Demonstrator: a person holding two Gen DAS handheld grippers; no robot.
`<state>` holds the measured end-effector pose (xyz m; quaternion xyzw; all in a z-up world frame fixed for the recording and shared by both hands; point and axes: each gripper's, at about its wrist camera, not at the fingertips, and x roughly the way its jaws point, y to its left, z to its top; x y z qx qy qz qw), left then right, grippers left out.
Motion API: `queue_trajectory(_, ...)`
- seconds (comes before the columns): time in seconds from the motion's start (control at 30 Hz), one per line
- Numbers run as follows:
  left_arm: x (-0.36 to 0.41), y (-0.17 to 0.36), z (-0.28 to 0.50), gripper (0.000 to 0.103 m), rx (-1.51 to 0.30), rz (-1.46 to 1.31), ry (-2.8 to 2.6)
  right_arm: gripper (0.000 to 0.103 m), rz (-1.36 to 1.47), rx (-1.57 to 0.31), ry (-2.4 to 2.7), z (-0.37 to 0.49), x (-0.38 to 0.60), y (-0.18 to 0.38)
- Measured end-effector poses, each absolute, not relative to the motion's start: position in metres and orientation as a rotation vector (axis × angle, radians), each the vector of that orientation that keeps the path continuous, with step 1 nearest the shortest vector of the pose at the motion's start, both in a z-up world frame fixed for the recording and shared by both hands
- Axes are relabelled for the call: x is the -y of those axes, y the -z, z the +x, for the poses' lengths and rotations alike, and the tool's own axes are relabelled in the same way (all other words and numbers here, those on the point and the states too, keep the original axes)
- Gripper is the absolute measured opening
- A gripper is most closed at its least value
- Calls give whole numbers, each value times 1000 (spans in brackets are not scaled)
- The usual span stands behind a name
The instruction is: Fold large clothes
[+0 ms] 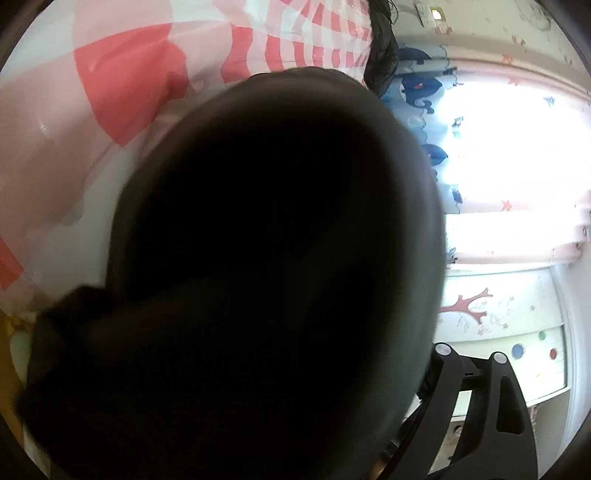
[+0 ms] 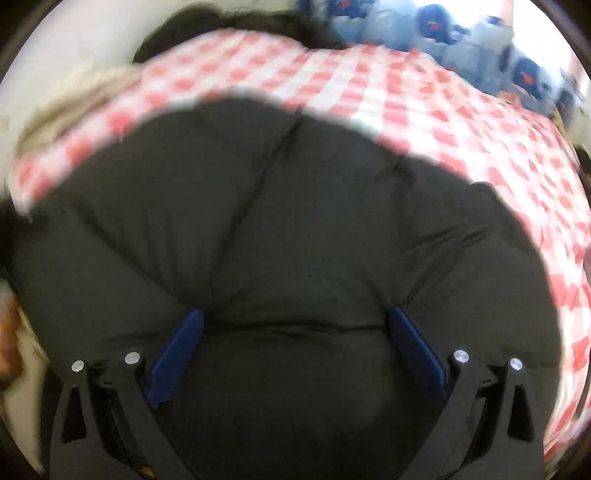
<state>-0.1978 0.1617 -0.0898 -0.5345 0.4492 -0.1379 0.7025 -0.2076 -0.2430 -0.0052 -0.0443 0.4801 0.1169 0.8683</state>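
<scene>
Red-and-white checked bedcover (image 2: 424, 107): spread flat, pattern in squares and stripes, also seen large and close in the left wrist view (image 1: 122, 92).
Curtain (image 1: 517, 155): pale, brightly backlit, printed with blue whale-like figures and small red stars.
Cabinet (image 1: 517, 332): white, painted with a red branch and coloured dots.
Wall switch plate (image 1: 430, 14): white, upper edge.

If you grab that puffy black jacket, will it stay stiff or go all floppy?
Probably floppy: the black jacket bulges in soft quilted puffs and creases around the right gripper. It likely squashes easily and feels light for its bulk. Its smooth shell may slip.
</scene>
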Motion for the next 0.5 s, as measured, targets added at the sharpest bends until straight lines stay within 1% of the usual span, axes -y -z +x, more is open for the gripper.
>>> queue_trajectory(0.07, -161, 87, -199, 85, -995, -1185, 301, 96, -51, -995, -234, -212, 248, -3)
queue_trajectory(0.13, -160, 88, -196, 85, -999, -1178, 283, 96, -37, -907, -242, -225, 250, -23)
queue_trajectory(0.17, -163, 89, -196, 85, -997, -1184, 280, 96, -51, -896, -241, -228, 249, -24)
queue_trajectory(0.2, -160, 90, -195, 85, -992, -1188, 281, 96, -70, -907, -246, -228, 246, -21)
queue_trajectory(0.23, -157, 89, -194, 85, -987, -1187, 280, 96, -114, -960, -262, -224, 240, -6)
queue_trajectory(0.27, -156, 86, -195, 84, -974, -1192, 278, 96, -136, -974, -269, -222, 238, 4)
queue_trajectory(0.33, -158, 85, -199, 80, -965, -1185, 281, 96, -123, -953, -267, -224, 239, 2)
queue_trajectory(0.43, -163, 85, -196, 72, -971, -1176, 273, 96, -92, -871, -278, -233, 238, -13)
queue_trajectory(0.5, -163, 83, -195, 64, -965, -1177, 277, 97, -148, -905, -297, -230, 226, -1)
